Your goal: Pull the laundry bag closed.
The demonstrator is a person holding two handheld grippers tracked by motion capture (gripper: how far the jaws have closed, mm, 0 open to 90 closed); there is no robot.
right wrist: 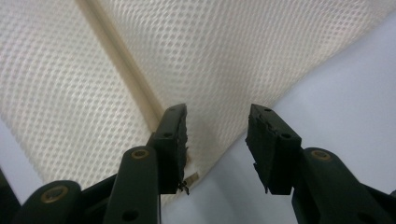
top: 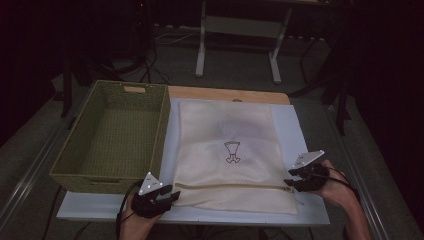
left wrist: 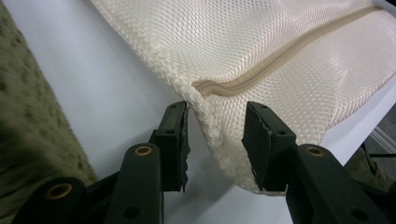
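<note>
Both claws stand open at the mesh bag's (top: 232, 160) near corners: left claw (left wrist: 215, 140) straddles the lower-left corner, right claw (right wrist: 217, 144) the lower-right, neither gripping. Judged step: pre-grasp; next, both must close on the fabric.

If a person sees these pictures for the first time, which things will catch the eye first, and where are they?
First comes the cream mesh bag, lying flat in the middle of the white table, its zipper running along the near edge. Left of it stands an empty green basket. The left gripper and right gripper, both open, sit at the bag's two near corners; in the left gripper view the corner lies between the jaws.
</note>
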